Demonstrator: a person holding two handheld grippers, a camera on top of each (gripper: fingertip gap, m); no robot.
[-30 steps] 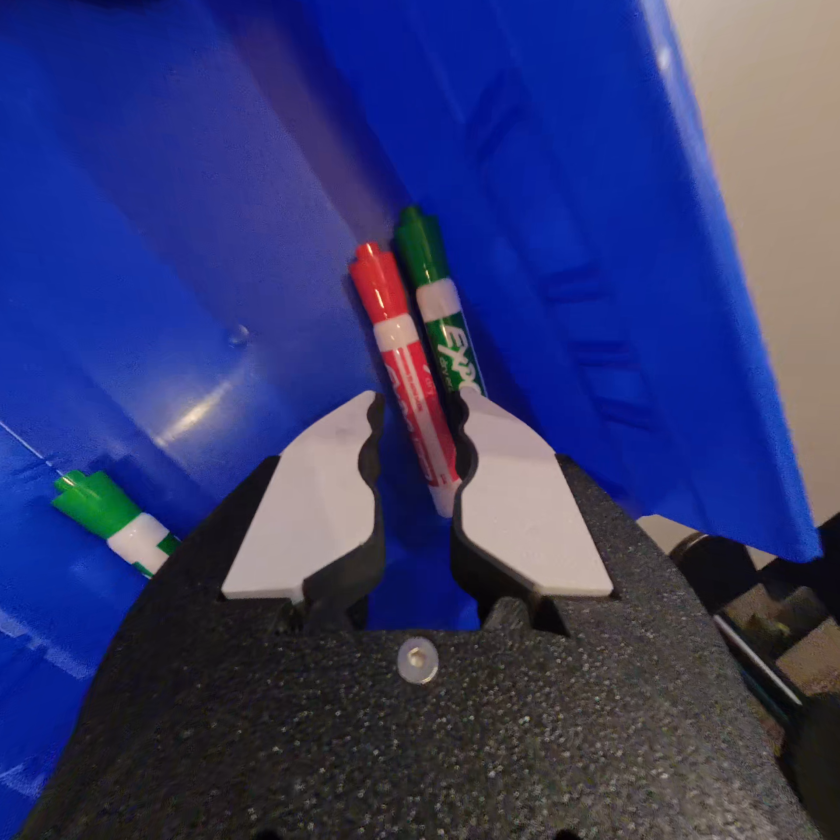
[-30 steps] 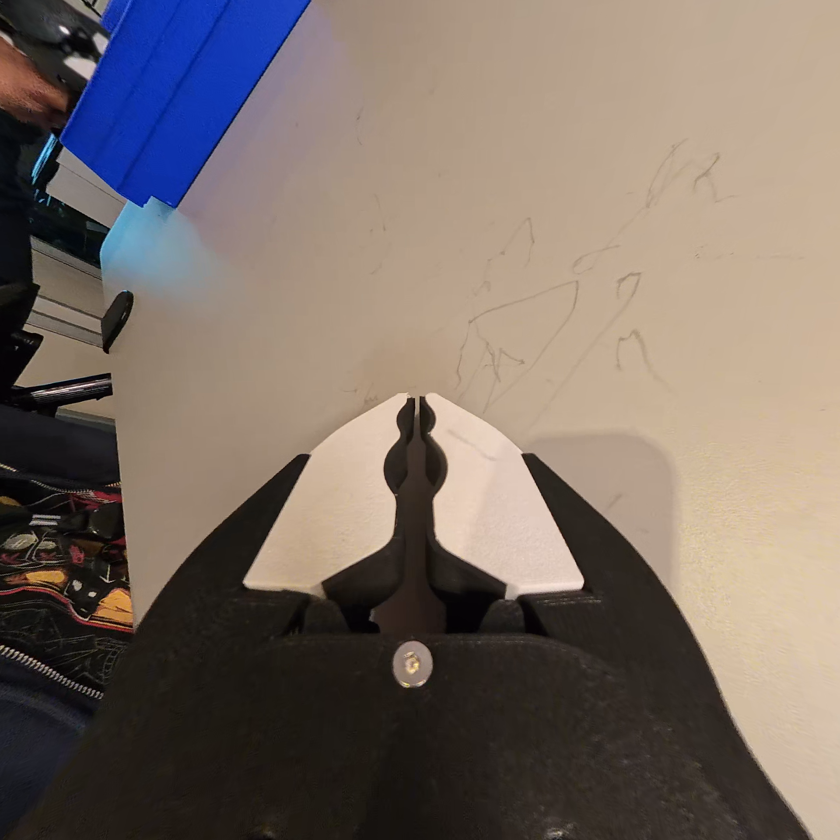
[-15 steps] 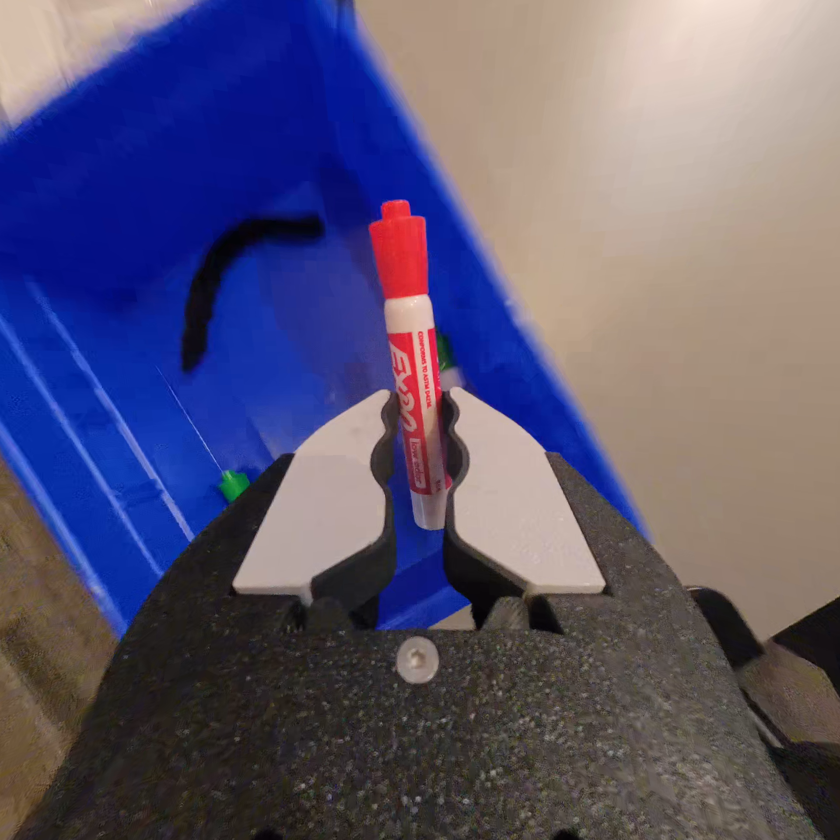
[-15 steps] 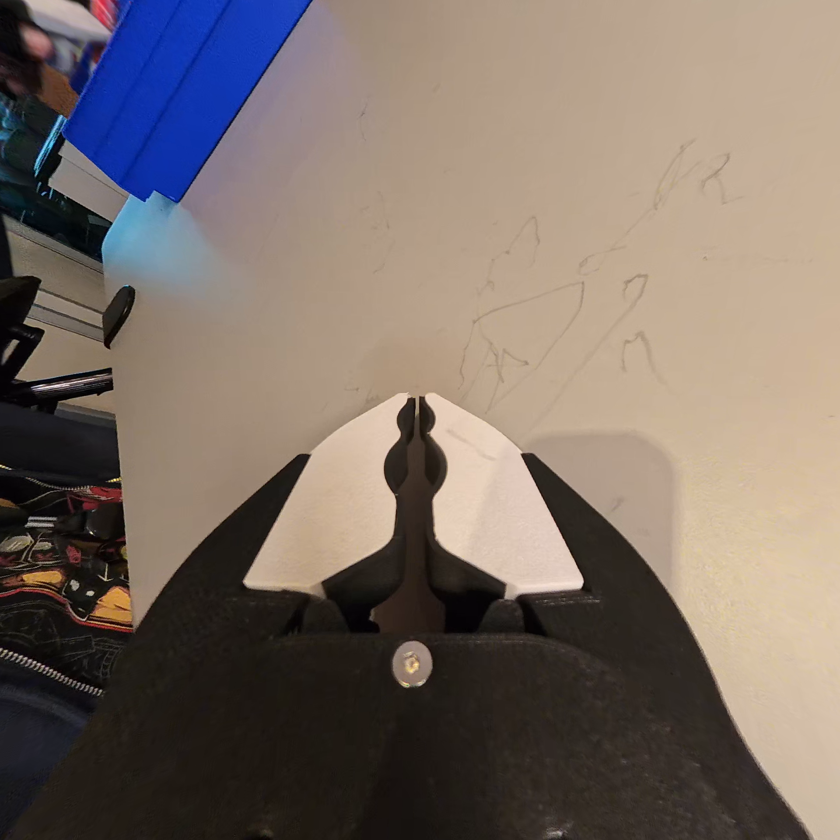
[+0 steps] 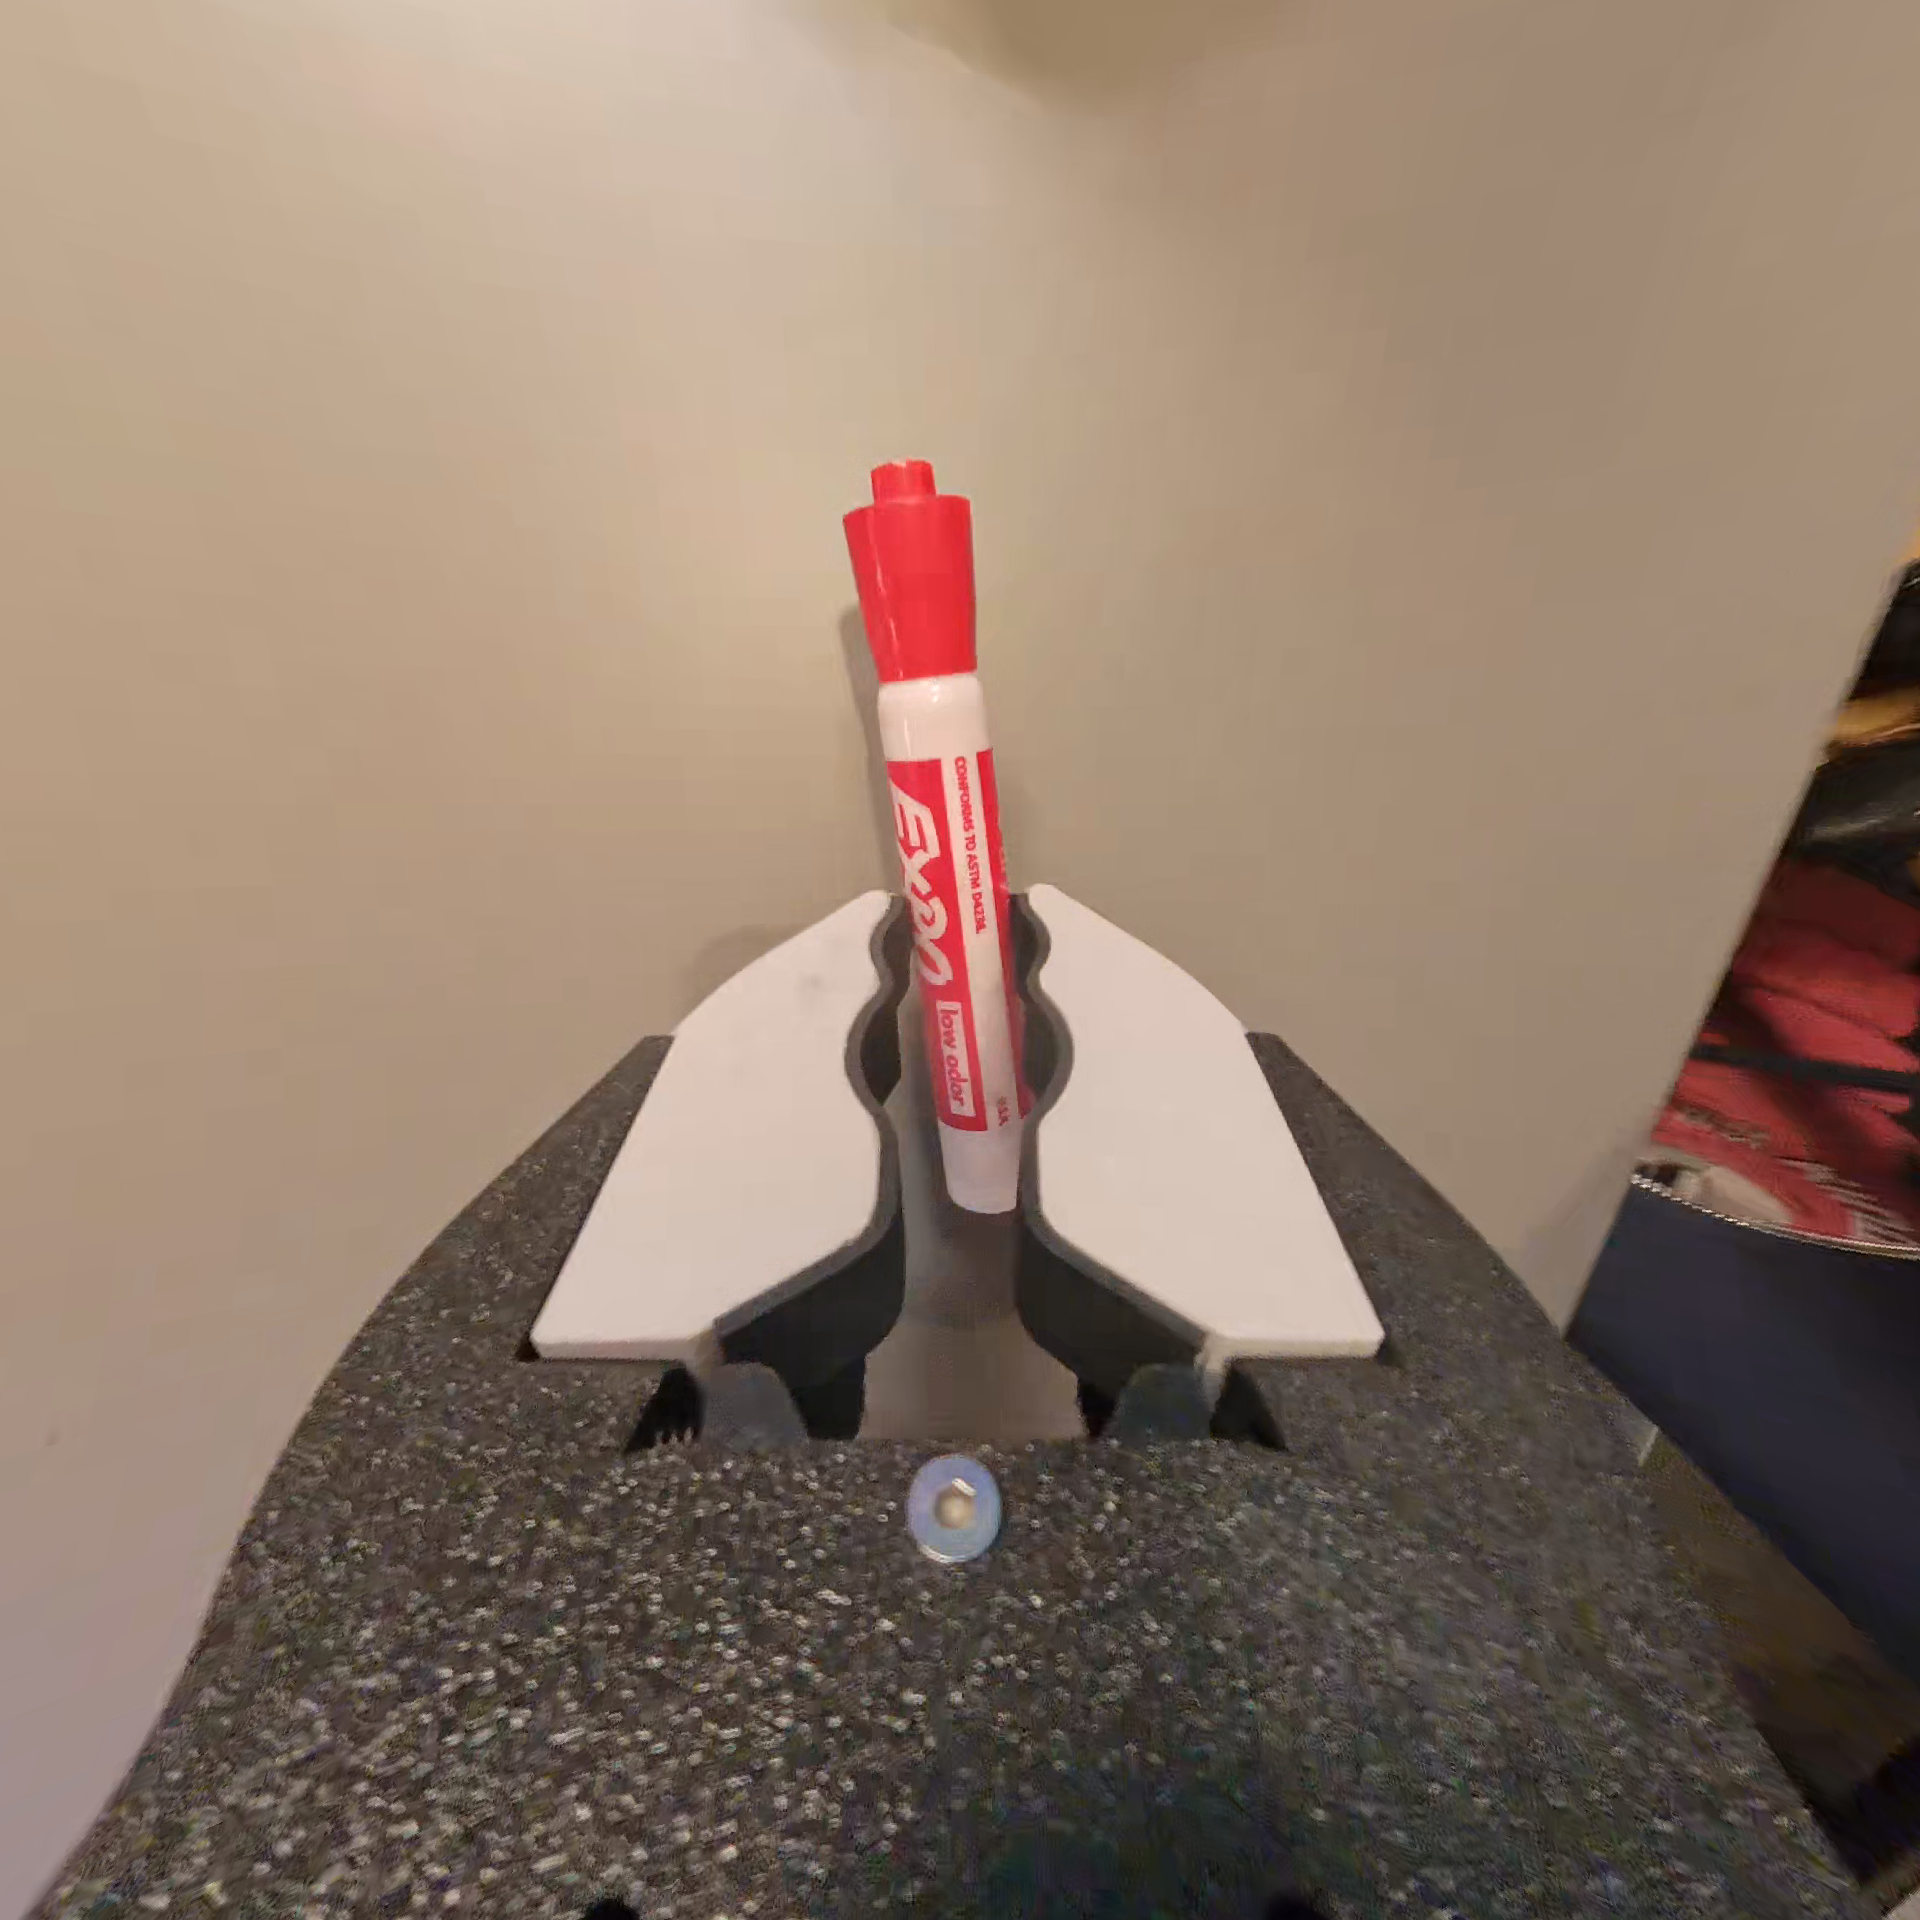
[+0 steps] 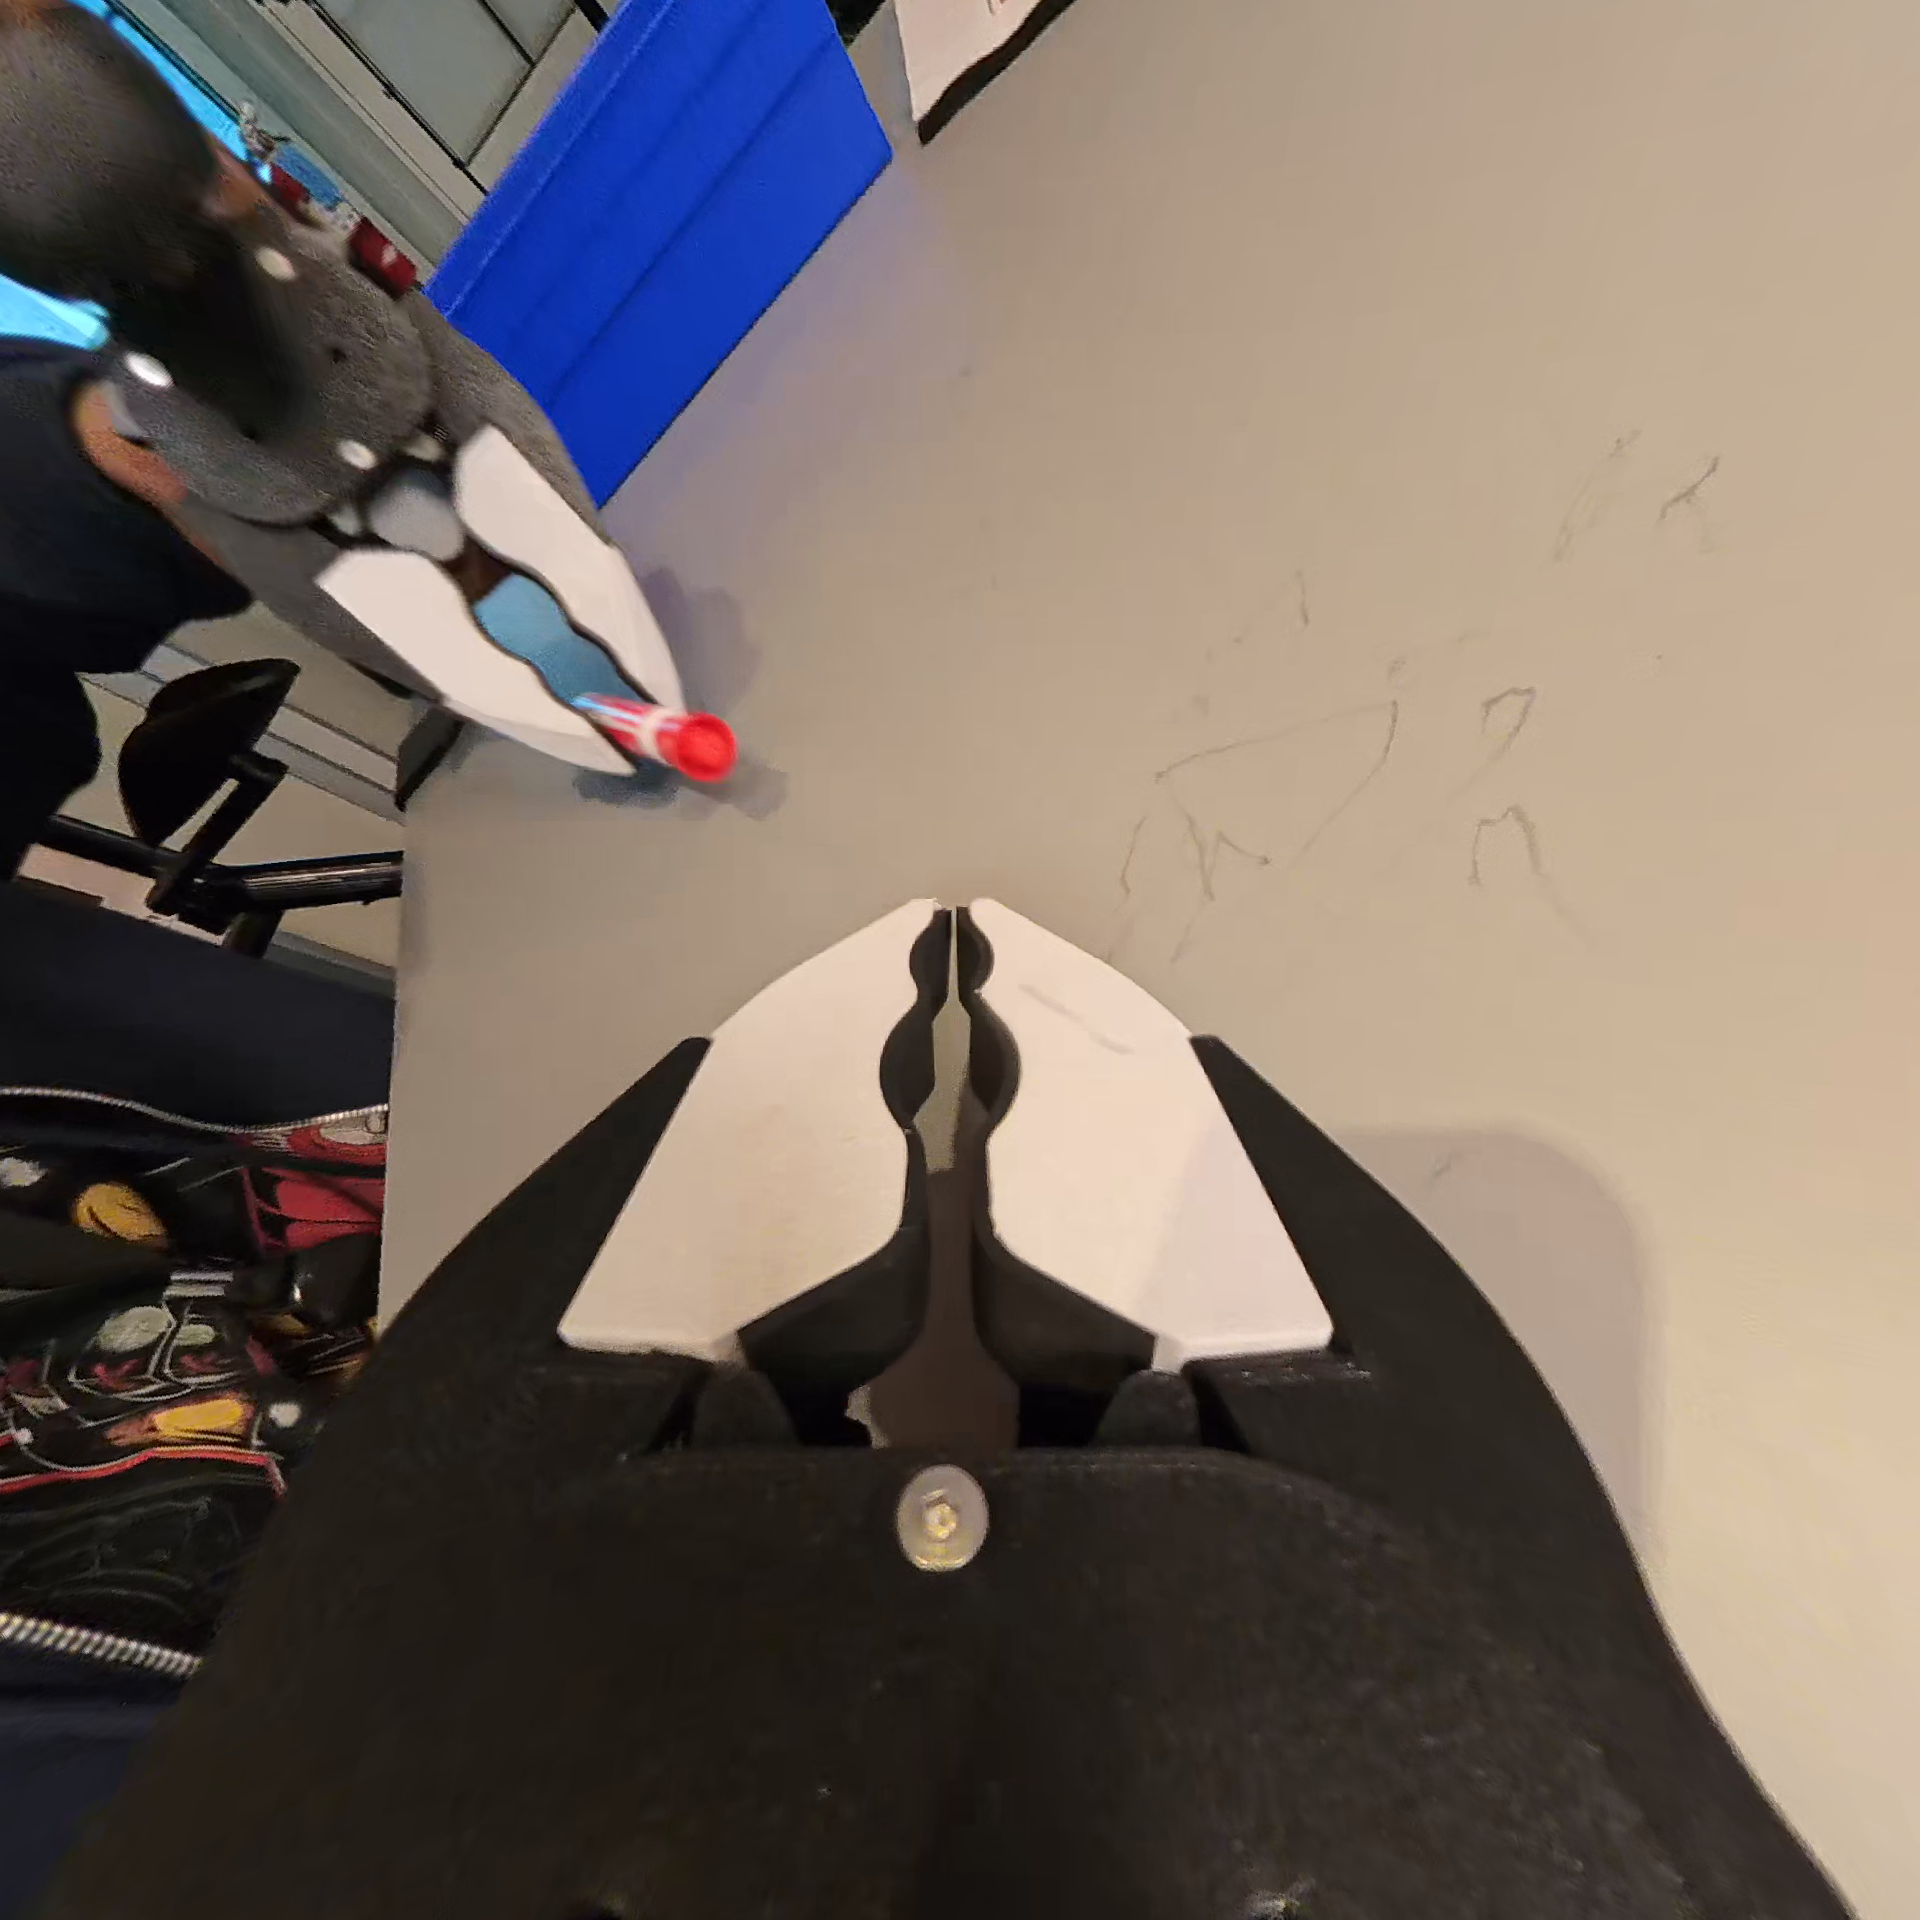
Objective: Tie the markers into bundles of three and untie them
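Left tool (image 5: pixel 956 914) pinches the red marker (image 5: pixel 940 831) by its lower barrel, cap just above the counter (image 6: pixel 1299 364) near its left edge, short of the blue bin (image 6: pixel 665 249). Best laid flat and released gently so it won't roll. Right tool (image 6: pixel 954 909) pressed together, empty.

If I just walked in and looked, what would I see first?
First, the red marker: it sticks straight out of the left gripper, pinched between its pale fingers above the beige table. From the right wrist view, its red cap pokes toward that table, with a big blue bin behind. The right gripper is shut on nothing, nearer the pencil scribbles.
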